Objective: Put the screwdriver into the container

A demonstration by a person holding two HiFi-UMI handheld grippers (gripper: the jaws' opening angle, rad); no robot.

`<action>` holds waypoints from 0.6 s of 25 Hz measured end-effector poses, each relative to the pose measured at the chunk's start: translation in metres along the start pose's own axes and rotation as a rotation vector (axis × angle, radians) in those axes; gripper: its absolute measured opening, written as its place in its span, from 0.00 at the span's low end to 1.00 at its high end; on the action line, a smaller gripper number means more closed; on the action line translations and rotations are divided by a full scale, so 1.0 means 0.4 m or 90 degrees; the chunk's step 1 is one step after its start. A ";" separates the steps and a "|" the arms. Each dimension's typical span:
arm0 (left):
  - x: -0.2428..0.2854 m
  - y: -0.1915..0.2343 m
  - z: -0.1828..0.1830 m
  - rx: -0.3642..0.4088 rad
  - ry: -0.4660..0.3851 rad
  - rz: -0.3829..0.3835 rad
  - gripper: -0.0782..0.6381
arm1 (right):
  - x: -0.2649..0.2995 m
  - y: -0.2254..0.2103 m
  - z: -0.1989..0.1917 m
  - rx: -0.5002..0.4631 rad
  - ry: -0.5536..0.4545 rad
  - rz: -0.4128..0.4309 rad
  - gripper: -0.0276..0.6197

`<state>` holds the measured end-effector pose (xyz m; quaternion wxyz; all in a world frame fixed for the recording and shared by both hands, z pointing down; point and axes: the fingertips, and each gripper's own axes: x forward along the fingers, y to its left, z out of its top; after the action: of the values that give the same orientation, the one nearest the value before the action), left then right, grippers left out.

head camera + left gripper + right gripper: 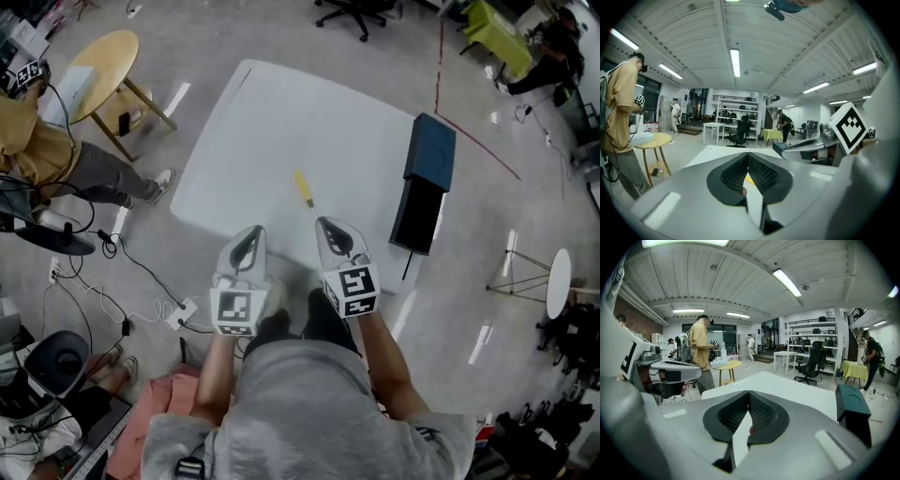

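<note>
The screwdriver, with a yellow handle and thin metal shaft, lies on the white table near its front edge. A sliver of its yellow handle shows between the left gripper's jaws. The container is a dark blue open box standing at the table's right edge; it also shows as a dark box in the right gripper view. My left gripper and right gripper hover side by side just short of the screwdriver, one on each side of its tip. Both are shut and hold nothing.
A round wooden side table stands at the far left, beside a person in a yellow shirt. Cables and a power strip lie on the floor at left. An office chair stands beyond the table.
</note>
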<state>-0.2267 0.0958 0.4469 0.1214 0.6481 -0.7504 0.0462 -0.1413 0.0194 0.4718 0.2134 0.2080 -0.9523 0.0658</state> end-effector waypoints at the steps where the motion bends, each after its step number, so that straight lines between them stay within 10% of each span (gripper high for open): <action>1: 0.015 0.004 -0.009 -0.003 0.004 0.005 0.13 | 0.016 -0.011 -0.006 -0.002 0.007 0.005 0.05; 15: 0.180 0.019 -0.155 -0.066 0.073 0.069 0.13 | 0.203 -0.107 -0.162 0.011 0.127 0.097 0.05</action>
<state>-0.2358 0.0418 0.5247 0.1950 0.5956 -0.7776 0.0505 -0.1652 -0.0352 0.5669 0.2994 0.1296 -0.9388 0.1102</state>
